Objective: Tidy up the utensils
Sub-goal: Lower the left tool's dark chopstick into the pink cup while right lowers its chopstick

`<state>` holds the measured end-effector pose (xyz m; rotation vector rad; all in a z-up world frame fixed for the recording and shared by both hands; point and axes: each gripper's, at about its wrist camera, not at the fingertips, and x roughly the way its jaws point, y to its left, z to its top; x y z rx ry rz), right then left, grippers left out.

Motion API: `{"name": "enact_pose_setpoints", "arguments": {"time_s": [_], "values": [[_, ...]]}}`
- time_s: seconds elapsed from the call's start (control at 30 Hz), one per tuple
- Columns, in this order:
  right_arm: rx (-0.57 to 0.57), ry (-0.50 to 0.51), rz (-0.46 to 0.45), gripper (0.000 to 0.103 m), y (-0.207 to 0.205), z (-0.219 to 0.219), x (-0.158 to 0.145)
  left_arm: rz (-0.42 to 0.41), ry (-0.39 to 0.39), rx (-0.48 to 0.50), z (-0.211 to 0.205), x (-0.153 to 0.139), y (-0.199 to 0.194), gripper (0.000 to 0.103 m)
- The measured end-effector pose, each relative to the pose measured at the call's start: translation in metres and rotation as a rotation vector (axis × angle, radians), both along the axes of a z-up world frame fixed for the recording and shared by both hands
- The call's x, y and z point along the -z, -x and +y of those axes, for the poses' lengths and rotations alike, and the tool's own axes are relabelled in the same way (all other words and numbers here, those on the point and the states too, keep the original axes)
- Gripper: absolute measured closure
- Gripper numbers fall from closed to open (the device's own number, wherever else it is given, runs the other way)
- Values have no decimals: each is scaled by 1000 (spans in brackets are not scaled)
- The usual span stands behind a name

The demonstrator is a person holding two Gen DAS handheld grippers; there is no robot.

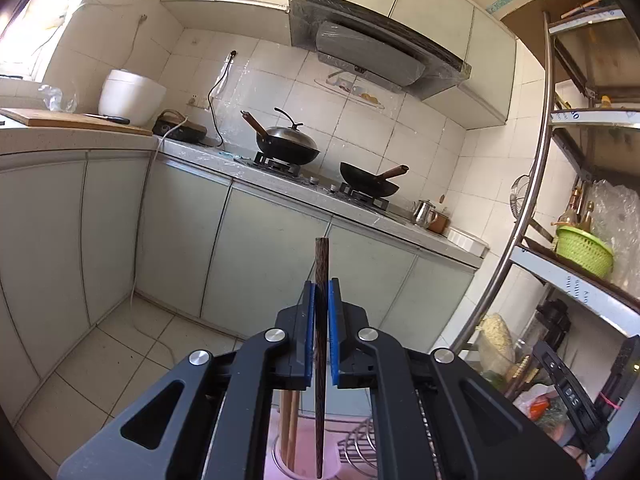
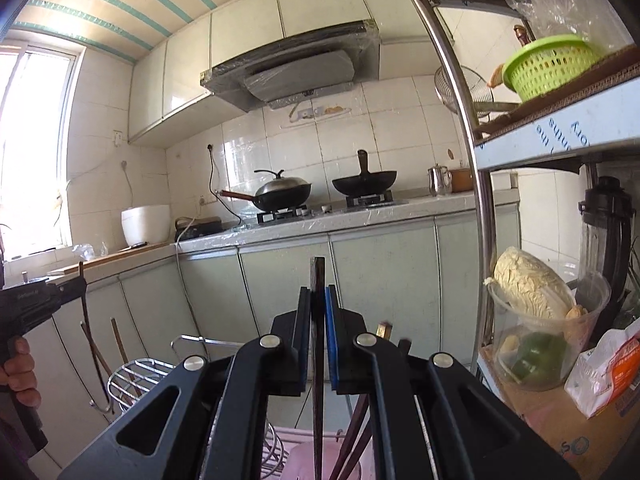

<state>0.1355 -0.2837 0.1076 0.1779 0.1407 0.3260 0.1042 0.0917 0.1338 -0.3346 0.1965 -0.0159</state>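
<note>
The left gripper (image 1: 321, 300) is clamping a dark brown wooden chopstick (image 1: 321, 264) upright between its blue pads. The right gripper (image 2: 318, 304) is clamping a second dark wooden chopstick (image 2: 319, 276) likewise. Both chopsticks are hanging above a pink plastic utensil holder (image 1: 304, 468), apart from its rim.

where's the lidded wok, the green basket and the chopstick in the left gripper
lidded wok (image 1: 289, 145): left wrist view, on the lid's dome
green basket (image 1: 583, 251): left wrist view, on its side wall
chopstick (image 1: 321, 264): left wrist view, above the pads

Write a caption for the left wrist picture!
Left gripper pinches a dark chopstick upright, facing the stove.
</note>
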Motion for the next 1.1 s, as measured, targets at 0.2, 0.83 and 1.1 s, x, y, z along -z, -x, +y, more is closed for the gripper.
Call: {"name": "enact_pose_setpoints", "arguments": {"time_s": [0.2,0.83,1.1], "values": [[-31,2,74,96,4,1,17,-36,-66,-40,-8,19,-7,97],[-41,-12,233,96,9,12,54,-92,-193,-73,-39,33,7,97],[-52,-13,285,96,-1,11,64,-7,-241,-42,-57,56,-4,97]]}}
